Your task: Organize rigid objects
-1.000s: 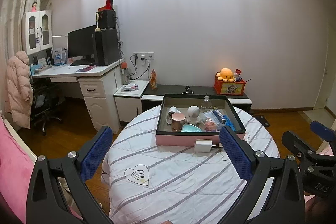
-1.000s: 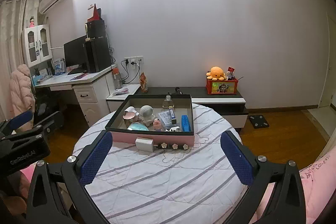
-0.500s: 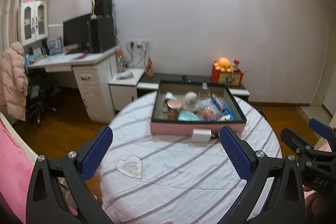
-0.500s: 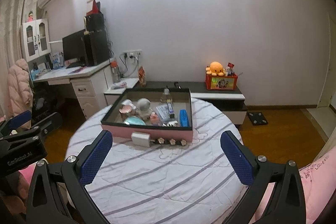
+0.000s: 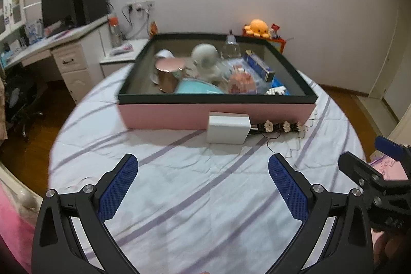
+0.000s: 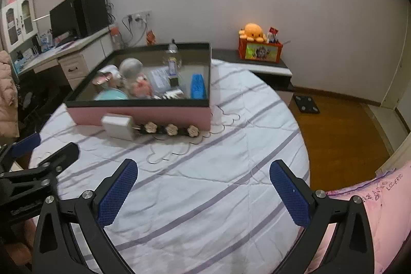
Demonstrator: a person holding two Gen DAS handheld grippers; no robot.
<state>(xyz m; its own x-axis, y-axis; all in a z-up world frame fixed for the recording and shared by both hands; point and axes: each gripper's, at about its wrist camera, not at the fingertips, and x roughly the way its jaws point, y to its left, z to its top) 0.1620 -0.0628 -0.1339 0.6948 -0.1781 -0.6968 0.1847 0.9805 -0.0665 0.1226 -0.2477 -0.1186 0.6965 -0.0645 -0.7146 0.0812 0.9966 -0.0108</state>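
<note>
A pink box with a black rim (image 5: 195, 114) (image 6: 143, 113) stands on the round table and holds several small items: a pink cup (image 5: 168, 69), a white round figure (image 5: 205, 58), a blue case (image 6: 197, 86). In front of it lie a white charger block (image 5: 227, 127) (image 6: 117, 126) and a dark strip with three flowers (image 5: 281, 126) (image 6: 170, 130). My left gripper (image 5: 203, 180) hovers open over the cloth, short of the charger. My right gripper (image 6: 203, 180) is open too, nearer the table's right side. Both hold nothing.
The table carries a white cloth with purple stripes (image 5: 205, 197). A white desk with a monitor (image 5: 59, 7) stands at the left, a low cabinet with an orange plush (image 6: 253, 32) at the back. Wooden floor (image 6: 341, 135) lies to the right.
Both grippers have moved forward and tilted down toward the table, so the box, charger and flower strip appear much closer. Both stay open.
</note>
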